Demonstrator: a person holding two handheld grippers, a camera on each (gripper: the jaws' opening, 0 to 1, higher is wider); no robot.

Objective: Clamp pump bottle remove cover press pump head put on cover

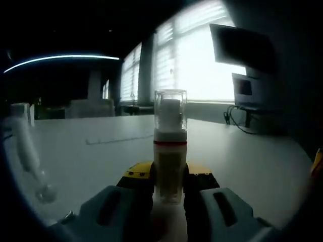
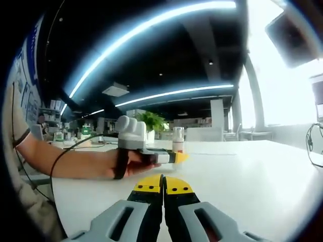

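Standing upright on the white table [image 1: 262, 166], the pump bottle [image 1: 170, 166] was clamped at its lower body by your left gripper [image 1: 169, 194]. Your right gripper [image 2: 163, 194] was closed, empty. Its clear cover [image 1: 170, 108] looked light, slippery: grip its sides squarely.
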